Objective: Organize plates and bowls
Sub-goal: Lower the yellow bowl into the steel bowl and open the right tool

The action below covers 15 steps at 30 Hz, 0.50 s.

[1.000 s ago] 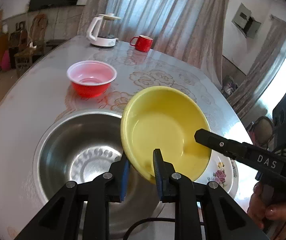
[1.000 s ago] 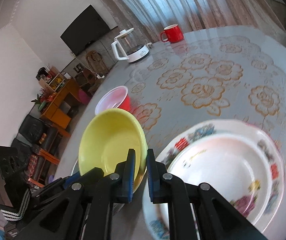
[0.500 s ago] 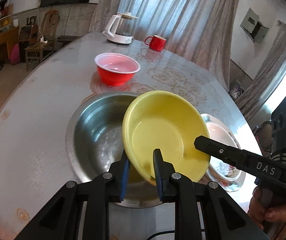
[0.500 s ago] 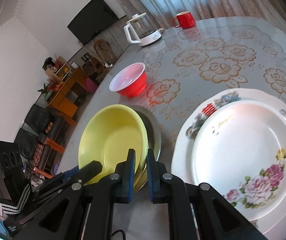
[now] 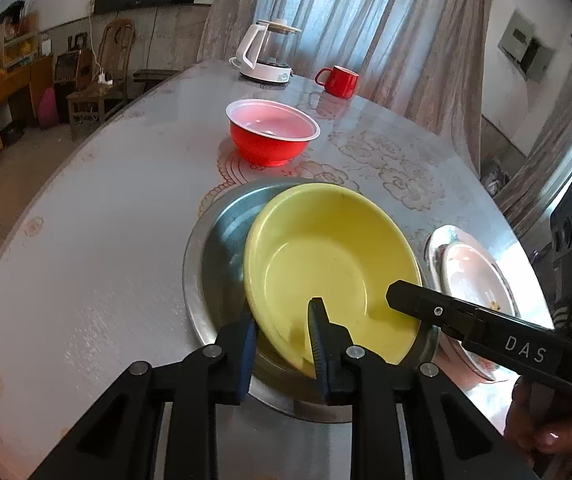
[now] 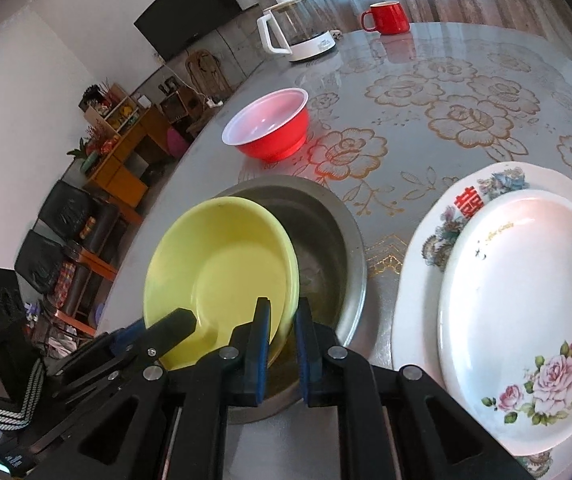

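A round worktop (image 5: 85, 240) with a glossy cover printed in gold flowers carries everything. On it, nearest the cameras, sits a wide steel basin (image 5: 221, 232). Just beside the basin, on the right in the right wrist view, lies a big floral-rimmed plate (image 6: 426, 264) with a smaller white plate (image 6: 526, 280), painted with roses, stacked in it. The yellow bowl (image 5: 326, 260) is inside the steel basin, tilted, its far edge down against the basin's wall and its near edge raised. The left tool (image 5: 281, 308) is clenched on the near-left part of the yellow bowl's rim, one blue pad outside the wall and the other inside; its jaws have just eased apart a little, yet the rim is between them and the pads look to be on it. The right tool (image 6: 281, 304) grips the opposite side of the same rim, its pads close together across the thin wall. Beyond the basin, apart from it, stands a red bowl (image 5: 269, 144) with a pale inside, upright and empty. Farther back, near the curtains, are a white electric kettle (image 5: 269, 56) and then a red mug (image 5: 340, 80).
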Tool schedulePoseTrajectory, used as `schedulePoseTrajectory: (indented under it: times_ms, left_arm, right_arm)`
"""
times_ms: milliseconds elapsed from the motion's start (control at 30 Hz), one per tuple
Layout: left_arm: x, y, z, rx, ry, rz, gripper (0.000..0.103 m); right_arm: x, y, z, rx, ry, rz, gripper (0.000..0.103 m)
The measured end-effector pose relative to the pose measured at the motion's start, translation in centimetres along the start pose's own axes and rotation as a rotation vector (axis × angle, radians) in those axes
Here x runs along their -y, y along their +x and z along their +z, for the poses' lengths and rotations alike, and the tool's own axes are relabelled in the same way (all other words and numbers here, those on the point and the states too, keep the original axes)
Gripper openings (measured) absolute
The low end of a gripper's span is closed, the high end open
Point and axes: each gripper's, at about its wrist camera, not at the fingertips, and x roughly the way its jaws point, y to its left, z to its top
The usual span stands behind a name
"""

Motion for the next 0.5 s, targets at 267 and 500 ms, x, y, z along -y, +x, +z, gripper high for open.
schedulePoseTrajectory:
  times_ms: [267,500]
  left_arm:
    - [0.9,0.9,0.4,-0.015,0.073,0.052,0.038]
    - [0.8,0.8,0.7,-0.009,0.064,0.037,0.055]
  right_arm:
    - [-1.3,0.9,0.5,-0.037,-0.054,-0.087,0.015]
    - [-2.1,0.2,0.4,0.001,-0.101,-0.201,0.022]
